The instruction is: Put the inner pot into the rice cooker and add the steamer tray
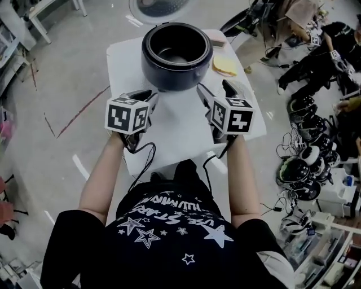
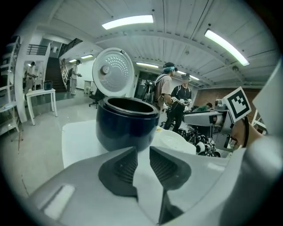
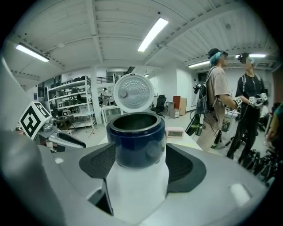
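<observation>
White, smooth tabletop (image 1: 175, 132) stood on a pale glossy floor under strip lights; on it sat one rice cooker (image 1: 176, 56), at 12 o'clock of the table, a round, dark navy, glossy drum with a thick rolled rim; its one lid (image 1: 158, 7), a pale disc dotted with small holes, stood hinged up at the cooker's 12 o'clock; the well inside was dark with a dull metal sheen, and whether that lining was the inner pot could not be told; one flat yellow, soft-looking piece (image 1: 224, 65) lay at the cooker's 3 o'clock, and one small pale box with a display (image 1: 216, 38) at its 2 o'clock; two grippers of grey plastic with ribbed black pads were held over the table, each bearing one marker cube; the left gripper (image 1: 151, 96), at the cooker's 7 o'clock, had its jaws drawn narrow, a slim gap between the pads and only bare table in it; the right gripper (image 1: 212, 84), at 5 o'clock, had its jaws spread wide, the cooker framed beyond them, untouched; two people (image 3: 219, 97) stood nearby in the right gripper view.
</observation>
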Demonstrator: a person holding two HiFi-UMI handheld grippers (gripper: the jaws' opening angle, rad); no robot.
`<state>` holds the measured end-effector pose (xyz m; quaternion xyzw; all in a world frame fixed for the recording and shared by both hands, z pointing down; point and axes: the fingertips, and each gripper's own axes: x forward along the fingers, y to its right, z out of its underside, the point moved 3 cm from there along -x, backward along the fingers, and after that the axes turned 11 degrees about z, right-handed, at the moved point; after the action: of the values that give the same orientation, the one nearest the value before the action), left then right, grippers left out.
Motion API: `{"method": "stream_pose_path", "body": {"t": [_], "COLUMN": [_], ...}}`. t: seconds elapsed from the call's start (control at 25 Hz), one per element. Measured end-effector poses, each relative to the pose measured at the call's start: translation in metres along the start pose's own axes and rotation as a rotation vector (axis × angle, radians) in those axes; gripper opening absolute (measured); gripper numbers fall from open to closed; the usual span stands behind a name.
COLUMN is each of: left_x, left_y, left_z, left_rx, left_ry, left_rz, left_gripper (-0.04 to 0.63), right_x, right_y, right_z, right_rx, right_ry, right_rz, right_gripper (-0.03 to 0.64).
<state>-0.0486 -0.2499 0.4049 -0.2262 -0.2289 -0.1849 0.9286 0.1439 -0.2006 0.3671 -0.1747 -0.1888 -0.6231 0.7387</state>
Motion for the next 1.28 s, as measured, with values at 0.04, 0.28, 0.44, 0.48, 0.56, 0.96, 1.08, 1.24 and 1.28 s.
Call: {"method": "stream_pose_path", "body": {"t": [0.04, 0.28, 0.44, 0.48, 0.56, 0.96, 1.08, 1.24, 1.28], "left_x": [0.003, 0.032, 0.062, 0.068, 0.082, 0.164, 0.185, 0.209, 0.214], "left_y": [0.006, 0.038, 0.048, 0.051, 0.057, 0.068, 0.078, 0.085, 0.087], "left_z": [0.006, 0.017, 0.04, 0.047, 0.057, 0.076, 0.071, 0.075, 0.076], "left_rx": [-0.001, 0.004, -0.002, -0.003, -0.006, -0.06, -0.06, -0.065, -0.071], "left_ry": [-0.01, -0.084, -0.143, -0.154, -0.173, -0.254, -0.267, -0.293, -0.299], "left_rz": [0.018, 0.093, 0.136, 0.141, 0.145, 0.147, 0.141, 0.115, 0.106], "left_gripper": [0.092, 0.005, 0.003, 0.003, 0.003, 0.003, 0.003, 0.003, 0.003], "right_x": [-0.005, -0.032, -0.031, -0.03, -0.025, 0.018, 0.029, 0.049, 0.053], "right_y": [0.003, 0.048, 0.077, 0.084, 0.101, 0.185, 0.21, 0.237, 0.244], "right_z": [0.009, 0.053, 0.088, 0.097, 0.112, 0.161, 0.166, 0.183, 0.187], "right_rx": [0.01, 0.083, 0.104, 0.108, 0.116, 0.145, 0.146, 0.149, 0.152], "right_ry": [-0.01, -0.095, -0.14, -0.147, -0.158, -0.255, -0.276, -0.312, -0.324], "right_rz": [0.016, 0.125, 0.189, 0.201, 0.226, 0.263, 0.26, 0.24, 0.232], "right_gripper": [0.37, 0.37, 0.37, 0.37, 0.371, 0.37, 0.37, 0.365, 0.36]}}
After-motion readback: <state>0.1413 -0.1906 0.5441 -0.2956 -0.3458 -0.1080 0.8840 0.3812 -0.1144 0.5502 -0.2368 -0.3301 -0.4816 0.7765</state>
